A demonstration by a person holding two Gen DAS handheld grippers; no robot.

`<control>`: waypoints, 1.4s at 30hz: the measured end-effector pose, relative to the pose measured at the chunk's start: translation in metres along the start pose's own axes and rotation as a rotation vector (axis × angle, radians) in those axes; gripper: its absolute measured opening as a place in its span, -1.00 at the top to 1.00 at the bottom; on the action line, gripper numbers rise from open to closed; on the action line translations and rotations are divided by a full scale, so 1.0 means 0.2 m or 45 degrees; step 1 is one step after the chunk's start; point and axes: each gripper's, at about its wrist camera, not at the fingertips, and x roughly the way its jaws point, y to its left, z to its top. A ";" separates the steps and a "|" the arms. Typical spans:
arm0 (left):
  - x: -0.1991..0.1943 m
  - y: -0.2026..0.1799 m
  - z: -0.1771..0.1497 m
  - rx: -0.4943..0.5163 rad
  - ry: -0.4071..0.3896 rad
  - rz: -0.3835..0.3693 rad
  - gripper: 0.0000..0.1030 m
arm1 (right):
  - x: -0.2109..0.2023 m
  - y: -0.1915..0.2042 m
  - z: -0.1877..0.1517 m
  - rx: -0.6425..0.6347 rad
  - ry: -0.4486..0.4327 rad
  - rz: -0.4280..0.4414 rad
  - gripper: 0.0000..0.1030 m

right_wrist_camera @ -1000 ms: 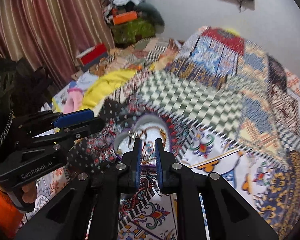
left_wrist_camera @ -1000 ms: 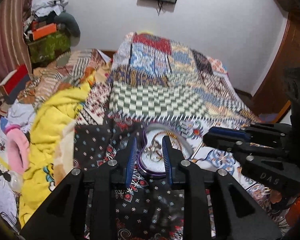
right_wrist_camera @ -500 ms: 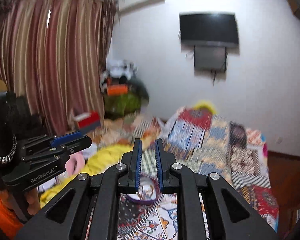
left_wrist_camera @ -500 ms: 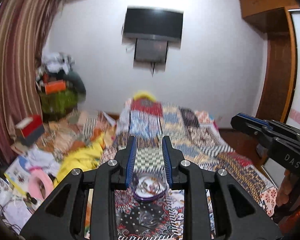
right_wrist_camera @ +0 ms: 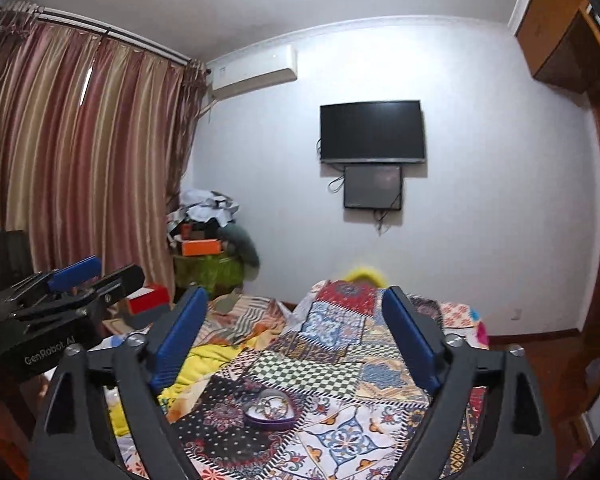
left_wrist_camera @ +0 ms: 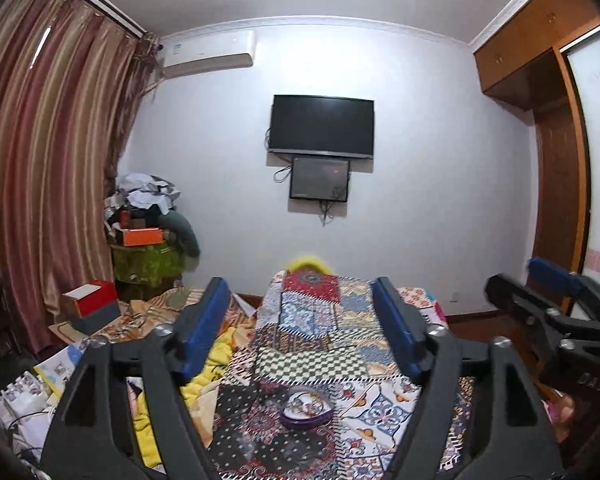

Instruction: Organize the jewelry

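One heart-shaped jewelry box (left_wrist_camera: 306,407) lies on the patchwork bedspread (left_wrist_camera: 312,332), below and between both spread, empty grippers: the left gripper (left_wrist_camera: 300,334) and the right gripper (right_wrist_camera: 296,336). Its jewelry pieces are too tangled to count.

Home bedroom: patchwork-covered bed (left_wrist_camera: 320,332), wall TV (left_wrist_camera: 322,126), striped curtains (left_wrist_camera: 40,168), wooden wardrobe (left_wrist_camera: 556,184).

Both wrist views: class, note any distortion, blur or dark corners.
Left wrist view: fisheye bows the curtain, corners are black, the heart-shaped box is slightly soft. Right wrist view: the same bowing and vignette, the yellow object behind the bed is blurred.
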 end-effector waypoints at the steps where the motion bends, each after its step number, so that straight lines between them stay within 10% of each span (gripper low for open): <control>1: 0.00 0.00 -0.01 -0.005 0.007 0.010 -0.75 | 0.00 0.00 0.00 0.000 -0.002 -0.007 -0.89; 42: 0.00 -0.01 -0.09 -0.001 0.043 0.040 -0.99 | -0.04 -0.05 -0.05 0.043 0.080 -0.026 -1.00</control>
